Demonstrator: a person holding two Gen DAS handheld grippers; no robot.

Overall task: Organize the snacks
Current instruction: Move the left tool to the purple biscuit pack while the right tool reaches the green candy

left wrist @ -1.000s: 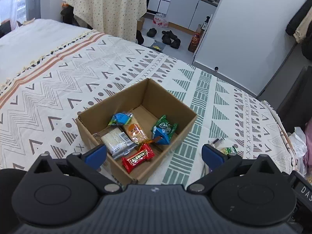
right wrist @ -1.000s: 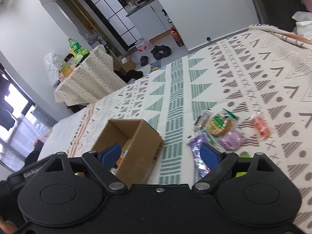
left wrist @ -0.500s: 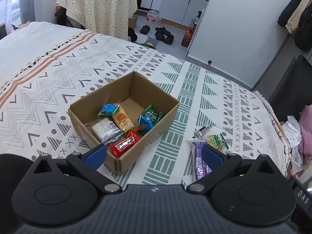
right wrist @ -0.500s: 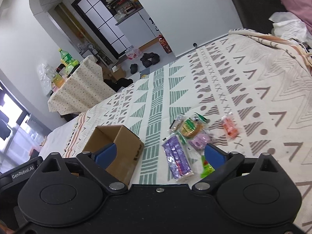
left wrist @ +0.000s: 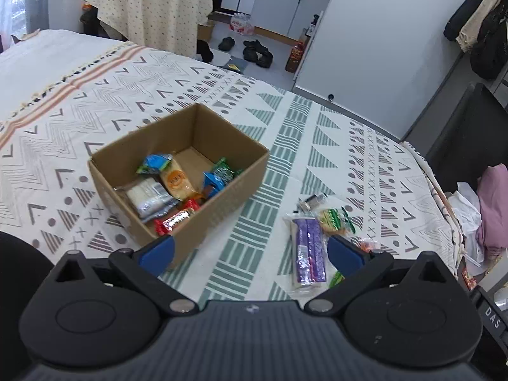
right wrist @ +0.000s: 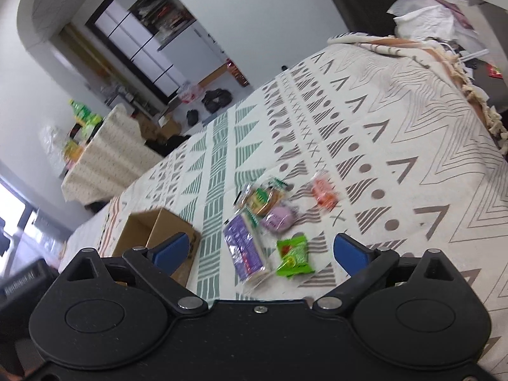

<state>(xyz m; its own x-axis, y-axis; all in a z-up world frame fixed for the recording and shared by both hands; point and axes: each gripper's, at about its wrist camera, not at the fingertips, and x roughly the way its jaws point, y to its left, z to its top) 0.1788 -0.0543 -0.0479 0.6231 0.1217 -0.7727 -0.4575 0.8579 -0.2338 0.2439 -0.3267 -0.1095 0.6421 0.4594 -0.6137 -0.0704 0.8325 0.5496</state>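
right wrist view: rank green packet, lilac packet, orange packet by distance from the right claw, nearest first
From the right claw:
1. green packet, just ahead, between the fingers.
2. lilac packet, beyond it, slightly left.
3. orange packet, farthest, up and to the right.

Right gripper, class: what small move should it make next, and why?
Probably ease the right gripper down onto the green packet. Its jaws have just been opening, nothing is between them, and that packet lies nearest, outside the cardboard box.

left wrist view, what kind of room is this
Most likely a small studio flat: a bed under a patterned blanket, a cloth-covered table near white kitchen cabinets, and shoes on the floor.
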